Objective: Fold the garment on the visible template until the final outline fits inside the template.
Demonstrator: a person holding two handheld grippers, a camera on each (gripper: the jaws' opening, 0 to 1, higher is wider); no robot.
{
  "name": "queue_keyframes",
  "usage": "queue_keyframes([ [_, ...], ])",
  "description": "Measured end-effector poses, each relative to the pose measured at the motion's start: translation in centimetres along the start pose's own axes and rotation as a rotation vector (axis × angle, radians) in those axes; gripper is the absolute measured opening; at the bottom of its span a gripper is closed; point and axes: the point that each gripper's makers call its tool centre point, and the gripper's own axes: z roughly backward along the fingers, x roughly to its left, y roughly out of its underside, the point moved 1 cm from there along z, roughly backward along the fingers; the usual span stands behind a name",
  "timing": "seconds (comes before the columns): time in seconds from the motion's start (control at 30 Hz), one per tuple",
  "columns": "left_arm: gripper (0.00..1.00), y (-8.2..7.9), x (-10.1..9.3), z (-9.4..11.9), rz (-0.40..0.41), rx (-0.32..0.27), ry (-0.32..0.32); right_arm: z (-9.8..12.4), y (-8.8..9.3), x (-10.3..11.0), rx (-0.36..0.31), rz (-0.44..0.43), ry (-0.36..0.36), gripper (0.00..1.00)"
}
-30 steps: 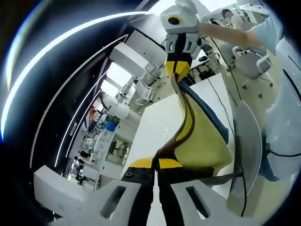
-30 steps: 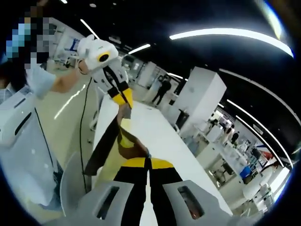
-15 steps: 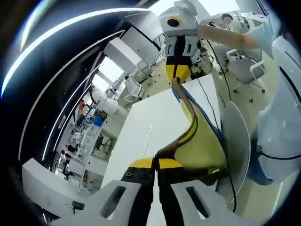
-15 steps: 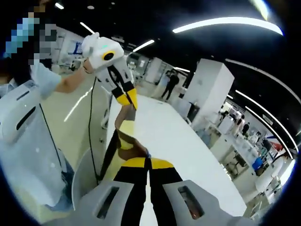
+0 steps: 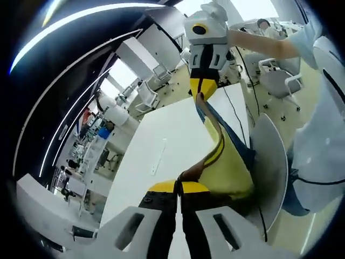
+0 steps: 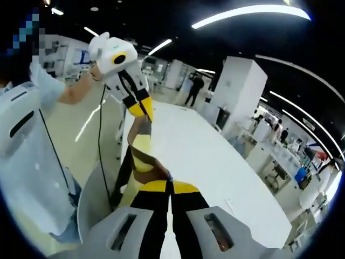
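1. Closest to me, my left gripper [image 5: 178, 197] at the bottom centre of the left gripper view is clenched on one end of the garment [image 5: 229, 162]. My right gripper [image 6: 169, 195], bottom centre of the right gripper view, is pinched tight on the other end.
2. So the garment [image 6: 137, 156] is up in the air, strung between both claws above the white table [image 5: 167, 145]. It's yellow with brown and blue trim, and it isn't lying on any template I can make out.
3. Its long axis runs claw to claw. In the left gripper view that's from bottom centre up toward the right gripper [image 5: 204, 89] at upper centre, with the loose yellow body sagging to the right of that line, out over the table edge by a grey chair [image 5: 272, 162].
4. What worries me: the hanging part looks twisted, so laying it down like this could set a crooked fold. It could also snag the chair or land off the table [image 6: 210, 156].
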Motion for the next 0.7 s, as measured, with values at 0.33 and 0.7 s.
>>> queue_keyframes([
  [0.33,0.0,1.3,1.5,-2.3,0.032,0.012,0.017,-1.6,1.6,-2.4,0.026,-0.02,0.003,0.01],
  [0.7,0.0,2.5,3.0,-4.8,0.058,0.012,0.041,-3.3,3.8,-4.5,0.061,-0.046,0.01,0.01],
])
